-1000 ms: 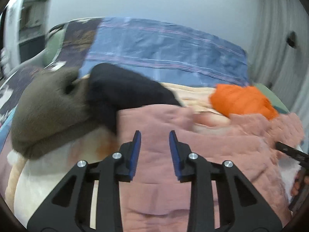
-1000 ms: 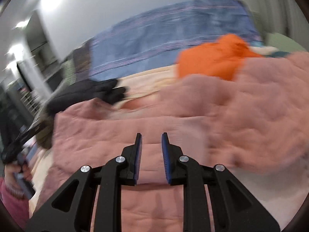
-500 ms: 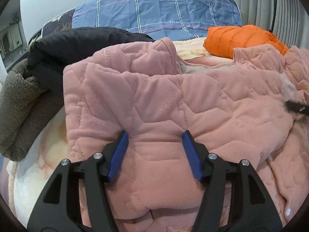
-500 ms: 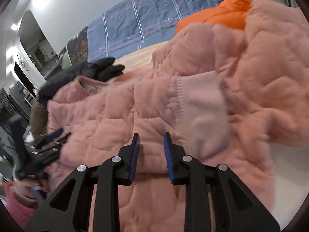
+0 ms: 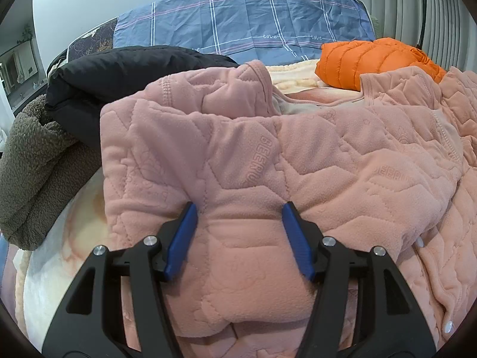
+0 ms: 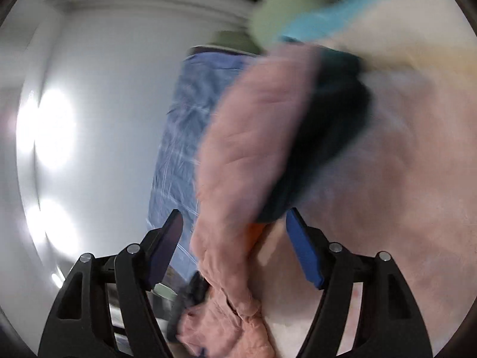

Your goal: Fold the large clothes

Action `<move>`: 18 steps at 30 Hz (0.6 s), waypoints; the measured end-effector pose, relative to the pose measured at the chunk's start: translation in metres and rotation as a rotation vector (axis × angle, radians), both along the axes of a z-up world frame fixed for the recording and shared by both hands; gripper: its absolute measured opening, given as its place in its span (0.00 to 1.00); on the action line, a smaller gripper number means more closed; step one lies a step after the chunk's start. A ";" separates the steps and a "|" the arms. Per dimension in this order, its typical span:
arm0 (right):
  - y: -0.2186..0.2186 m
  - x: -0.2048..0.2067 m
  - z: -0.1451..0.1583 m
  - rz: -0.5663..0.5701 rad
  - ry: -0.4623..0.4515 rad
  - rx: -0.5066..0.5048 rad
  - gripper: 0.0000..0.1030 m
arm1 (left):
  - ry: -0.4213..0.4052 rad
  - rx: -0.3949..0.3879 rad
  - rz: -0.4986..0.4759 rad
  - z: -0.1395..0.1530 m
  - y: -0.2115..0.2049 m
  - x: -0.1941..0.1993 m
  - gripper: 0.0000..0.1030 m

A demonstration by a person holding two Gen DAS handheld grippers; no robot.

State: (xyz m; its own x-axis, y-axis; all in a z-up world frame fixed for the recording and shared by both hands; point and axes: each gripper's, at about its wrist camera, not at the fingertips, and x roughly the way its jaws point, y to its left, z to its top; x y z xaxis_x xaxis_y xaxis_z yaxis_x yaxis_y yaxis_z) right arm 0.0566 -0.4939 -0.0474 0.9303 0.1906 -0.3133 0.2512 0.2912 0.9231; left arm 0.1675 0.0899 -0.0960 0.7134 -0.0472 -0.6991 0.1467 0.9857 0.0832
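Note:
A pink quilted fleece jacket (image 5: 298, 155) lies spread on the bed, its left part folded over the body. My left gripper (image 5: 238, 211) is open, jaws wide, with a folded sleeve or hem of the jacket lying between the fingers, not clamped. In the right wrist view the picture is tilted and blurred by motion. My right gripper (image 6: 234, 220) is open, and a pink fold of the jacket (image 6: 235, 155) runs between its fingers; contact cannot be told.
A black jacket (image 5: 125, 71) and a brown fleece garment (image 5: 32, 161) lie at the left. An orange puffer jacket (image 5: 369, 59) lies at the back right. A blue checked sheet (image 5: 244, 21) covers the bed's far end. A cream blanket (image 5: 68, 238) lies under the clothes.
Both grippers have opened wide. The left one moved in over the folded pink jacket and has held still. The right one swung sharply, so its view is now tilted and blurred.

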 end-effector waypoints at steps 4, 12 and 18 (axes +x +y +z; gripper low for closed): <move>-0.011 0.014 -0.007 -0.018 -0.009 0.003 0.70 | -0.001 0.000 0.001 0.000 0.000 0.000 0.59; -0.004 0.028 0.024 -0.115 -0.022 -0.033 0.13 | -0.044 -0.054 -0.004 0.007 0.005 -0.010 0.57; 0.096 0.034 0.113 0.080 -0.218 -0.364 0.13 | -0.060 -0.125 -0.032 0.016 0.011 -0.015 0.44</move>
State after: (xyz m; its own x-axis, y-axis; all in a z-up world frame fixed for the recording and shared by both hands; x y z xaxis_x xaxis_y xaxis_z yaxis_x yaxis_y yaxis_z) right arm 0.0906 -0.3981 0.0657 0.9690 0.1784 -0.1708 0.0245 0.6186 0.7853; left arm 0.1522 0.1011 -0.0804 0.7507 -0.1551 -0.6422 0.1770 0.9837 -0.0306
